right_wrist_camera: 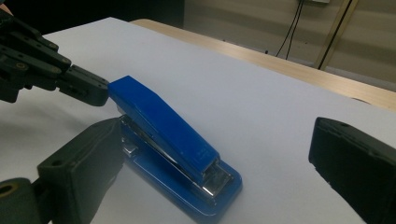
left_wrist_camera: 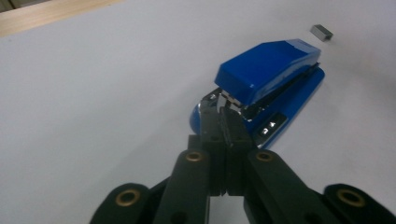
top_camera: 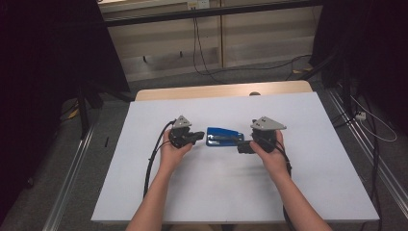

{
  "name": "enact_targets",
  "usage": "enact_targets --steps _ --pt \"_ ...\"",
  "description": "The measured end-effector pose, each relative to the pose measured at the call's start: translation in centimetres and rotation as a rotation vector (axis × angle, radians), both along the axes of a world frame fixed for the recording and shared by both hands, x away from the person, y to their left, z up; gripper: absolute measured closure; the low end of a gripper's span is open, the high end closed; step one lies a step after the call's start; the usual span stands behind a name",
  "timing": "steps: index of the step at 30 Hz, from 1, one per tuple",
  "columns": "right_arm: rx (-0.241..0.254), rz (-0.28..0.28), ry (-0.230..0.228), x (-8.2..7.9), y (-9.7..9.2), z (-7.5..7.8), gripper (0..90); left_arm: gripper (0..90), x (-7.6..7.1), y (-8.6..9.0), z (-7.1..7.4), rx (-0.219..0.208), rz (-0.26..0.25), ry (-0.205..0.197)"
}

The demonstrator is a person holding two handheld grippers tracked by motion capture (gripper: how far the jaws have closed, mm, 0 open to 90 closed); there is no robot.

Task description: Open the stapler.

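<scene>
Gripping the blue stapler from both ends

Seen nearest in the high view are two forearms coming in from the bottom edge, each hand wrapped round a gripper with a cable trailing back along the white table top (top_camera: 144, 192). The left gripper (top_camera: 196, 137) is held at the left end of the blue stapler (top_camera: 224, 137), and the right gripper (top_camera: 244, 147) is held at its right end, so the stapler is pretty much sandwiched between them near the middle of the table.

From the left gripper view, the jaws are seen drawn almost fully together, pinched on the metal bits at the hinge end of the stapler (left_wrist_camera: 268, 74), right under the back of the blue top cover. No gap worth mentioning is left between the pads.

From the right gripper view, the jaws are spread wide, one on each side of the stapler's front end (right_wrist_camera: 163, 135). The left-hand jaw in that view is just beside the base; whether it's actually touching can't be told. The other jaw is kept well apart. The left gripper (right_wrist_camera: 91, 88) is seen farther off at the stapler's far end.

Beyond the stapler, a small grey metal block (left_wrist_camera: 321, 31), maybe a strip of staples, is lying by itself on the white surface. Farther back, a strip of bare wooden table edge (top_camera: 216, 90) is visible.
</scene>
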State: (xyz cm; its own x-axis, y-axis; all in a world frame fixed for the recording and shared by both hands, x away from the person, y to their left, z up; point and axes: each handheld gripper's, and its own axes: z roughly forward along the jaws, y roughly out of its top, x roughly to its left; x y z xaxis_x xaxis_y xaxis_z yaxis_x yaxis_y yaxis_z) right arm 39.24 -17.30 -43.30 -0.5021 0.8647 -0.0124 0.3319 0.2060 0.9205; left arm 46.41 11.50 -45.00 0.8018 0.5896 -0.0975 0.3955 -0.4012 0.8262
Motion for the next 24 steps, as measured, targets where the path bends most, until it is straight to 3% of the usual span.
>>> enact_targets --steps 2,4,8,16,19,24 --pt "-0.005 0.006 0.004 0.0 0.1 -0.1 2.8 78.3 0.1 0.1 0.1 -0.003 -0.004 0.004" --pt "0.005 0.007 0.006 0.0 0.1 -0.2 2.8 61.2 0.2 0.2 0.2 -0.015 -0.011 0.001" --pt "0.006 0.004 0.012 0.0 0.0 -0.3 2.8 48.2 0.0 -0.2 0.2 0.004 -0.043 -0.027" --pt "-0.005 0.007 0.012 -0.1 -0.1 -0.1 3.0 46.1 0.9 -1.1 -0.6 -0.006 -0.088 -0.025" --pt "-0.002 0.004 0.018 0.0 -0.2 -0.2 3.0 49.3 1.2 -1.9 -0.5 -0.029 -0.139 -0.031" --pt "-0.002 -0.001 0.027 0.1 -0.3 -0.5 3.1 52.4 1.4 -2.2 -0.6 -0.044 -0.163 -0.020"
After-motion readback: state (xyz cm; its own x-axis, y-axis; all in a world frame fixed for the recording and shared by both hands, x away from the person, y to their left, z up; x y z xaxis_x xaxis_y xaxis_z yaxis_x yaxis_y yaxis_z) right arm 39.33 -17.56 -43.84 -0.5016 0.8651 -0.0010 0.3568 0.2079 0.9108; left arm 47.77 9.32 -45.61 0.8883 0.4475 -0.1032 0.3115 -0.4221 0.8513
